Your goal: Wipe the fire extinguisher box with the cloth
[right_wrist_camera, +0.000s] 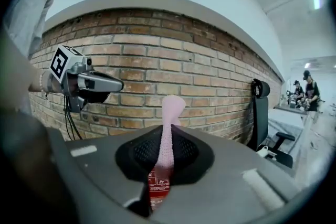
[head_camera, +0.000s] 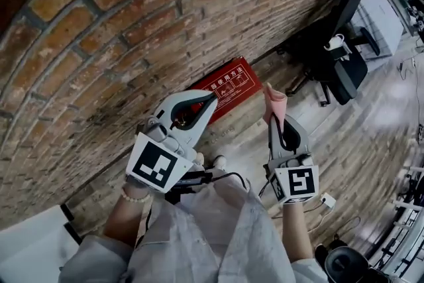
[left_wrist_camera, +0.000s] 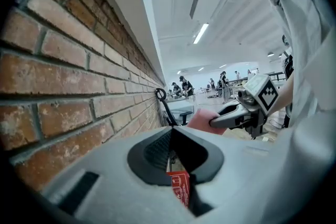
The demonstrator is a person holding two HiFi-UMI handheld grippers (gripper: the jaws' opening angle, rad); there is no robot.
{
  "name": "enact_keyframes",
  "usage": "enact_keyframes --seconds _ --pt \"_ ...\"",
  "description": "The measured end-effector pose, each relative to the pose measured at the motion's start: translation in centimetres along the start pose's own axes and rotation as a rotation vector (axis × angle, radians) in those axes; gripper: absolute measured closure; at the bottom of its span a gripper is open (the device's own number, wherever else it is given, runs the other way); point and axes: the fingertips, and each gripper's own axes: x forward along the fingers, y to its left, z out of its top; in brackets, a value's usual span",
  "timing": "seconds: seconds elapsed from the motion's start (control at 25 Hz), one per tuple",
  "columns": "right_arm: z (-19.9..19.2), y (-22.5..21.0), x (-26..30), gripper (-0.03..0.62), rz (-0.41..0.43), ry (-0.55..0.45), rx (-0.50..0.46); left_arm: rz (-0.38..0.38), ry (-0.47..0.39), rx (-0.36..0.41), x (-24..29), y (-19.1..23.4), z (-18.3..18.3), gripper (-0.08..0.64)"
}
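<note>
Brick wall (head_camera: 99,43) backs the floor-level fire extinguisher box (head_camera: 232,86), apparently unwiped (approach stage); the right gripper (head_camera: 277,117) pinches the cloth (head_camera: 273,98), the left gripper (head_camera: 212,99) is pressed together empty, so the cloth must be lowered onto it.

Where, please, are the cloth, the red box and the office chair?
cloth (head_camera: 275,104), head view, its upper fold.
red box (head_camera: 238,84), head view, its printed face.
office chair (head_camera: 349,76), head view, its seat.

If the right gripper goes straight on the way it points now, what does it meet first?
Probably the brick wall, above the fire extinguisher box; the held cloth leads.
</note>
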Motion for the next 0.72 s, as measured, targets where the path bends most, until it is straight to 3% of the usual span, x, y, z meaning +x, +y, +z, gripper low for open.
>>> enact_keyframes --seconds 0.28,0.72 --pt "3.1 0.0 -1.5 0.565 -0.019 -0.053 -0.045 0.034 -0.011 0.010 -1.1 -0.2 0.9 0.560" --pt "2.4 0.0 -2.2 0.565 -0.031 -0.050 0.002 0.064 0.039 -0.069 -1.4 -0.9 -1.5 0.561"
